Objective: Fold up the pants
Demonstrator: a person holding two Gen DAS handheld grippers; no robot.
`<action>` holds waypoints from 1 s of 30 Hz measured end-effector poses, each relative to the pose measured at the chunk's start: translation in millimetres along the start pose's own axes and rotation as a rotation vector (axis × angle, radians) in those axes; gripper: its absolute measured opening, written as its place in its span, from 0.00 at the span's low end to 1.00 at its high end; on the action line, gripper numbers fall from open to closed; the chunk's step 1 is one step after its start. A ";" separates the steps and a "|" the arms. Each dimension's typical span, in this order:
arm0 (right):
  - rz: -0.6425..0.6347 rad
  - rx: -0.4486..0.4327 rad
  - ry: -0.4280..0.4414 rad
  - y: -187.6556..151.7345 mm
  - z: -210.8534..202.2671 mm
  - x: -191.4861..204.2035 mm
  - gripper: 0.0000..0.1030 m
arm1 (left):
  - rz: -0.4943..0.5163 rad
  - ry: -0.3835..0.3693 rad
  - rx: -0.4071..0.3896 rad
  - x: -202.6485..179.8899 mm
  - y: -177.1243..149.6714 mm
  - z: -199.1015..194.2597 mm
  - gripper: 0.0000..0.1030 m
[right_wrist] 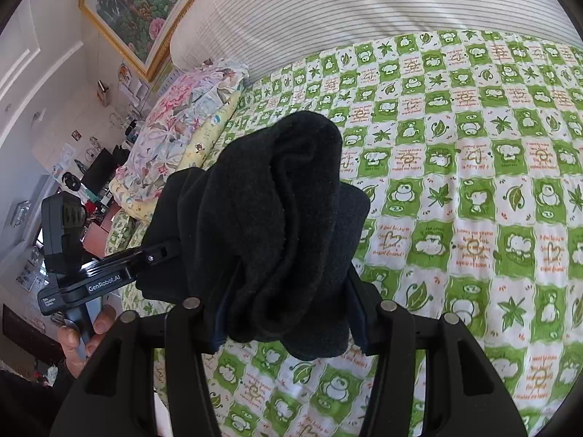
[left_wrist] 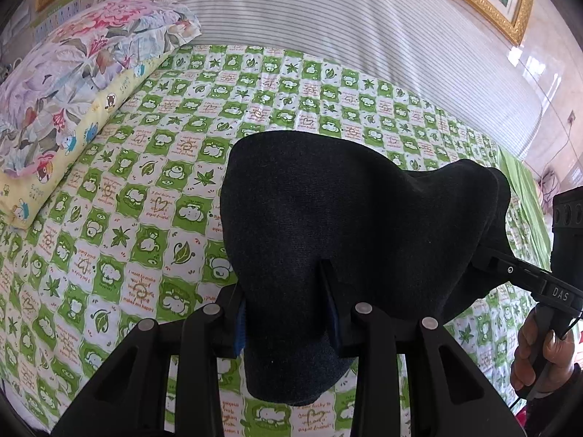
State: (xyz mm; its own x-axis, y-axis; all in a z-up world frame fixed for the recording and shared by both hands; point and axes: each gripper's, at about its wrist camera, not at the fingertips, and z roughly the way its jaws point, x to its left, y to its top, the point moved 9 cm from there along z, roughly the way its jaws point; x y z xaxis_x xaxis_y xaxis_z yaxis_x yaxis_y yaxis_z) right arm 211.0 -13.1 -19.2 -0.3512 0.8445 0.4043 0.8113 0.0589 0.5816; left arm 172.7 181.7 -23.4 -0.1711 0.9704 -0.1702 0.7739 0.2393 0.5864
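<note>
The black pants hung above the green checked bedspread; the left gripper had closed on one bunched edge, the right gripper on another; open bedspread lay beyond, floral pillow at the far-left edge.

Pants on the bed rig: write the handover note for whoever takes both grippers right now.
Left gripper: jaws shut on the pants, pinching a smooth stretch of the dark fabric.
Right gripper: jaws shut on a bunched, rolled part of the same garment.
Pants: held between the two grippers, lifted above the green checked bedspread; the lower edge hangs below the jaws. Floral pillow lies off to the left on the bed.
Done: both grips look secure. How many folds are made cannot be told.
Left: probably lower the pants onto the bedspread, flatten, finish folding, then release.
</note>
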 end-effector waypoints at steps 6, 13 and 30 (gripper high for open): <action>0.005 0.021 0.003 5.1 11.7 -9.7 0.52 | -0.005 0.005 0.014 1.8 2.9 11.5 0.33; 0.019 0.034 0.006 4.7 18.4 -18.8 0.52 | 0.000 0.002 0.022 1.2 4.1 18.9 0.33; 0.037 0.059 0.007 13.6 33.0 -29.5 0.52 | -0.013 -0.020 0.026 8.2 10.2 36.0 0.33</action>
State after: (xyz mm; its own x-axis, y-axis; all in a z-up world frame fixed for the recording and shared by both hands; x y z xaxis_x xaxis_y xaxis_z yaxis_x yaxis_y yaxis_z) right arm 247.9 -19.6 -46.5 -0.3232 0.8430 0.4300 0.8500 0.0589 0.5234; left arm 201.2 191.0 -47.3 -0.1689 0.9664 -0.1938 0.7871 0.2506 0.5637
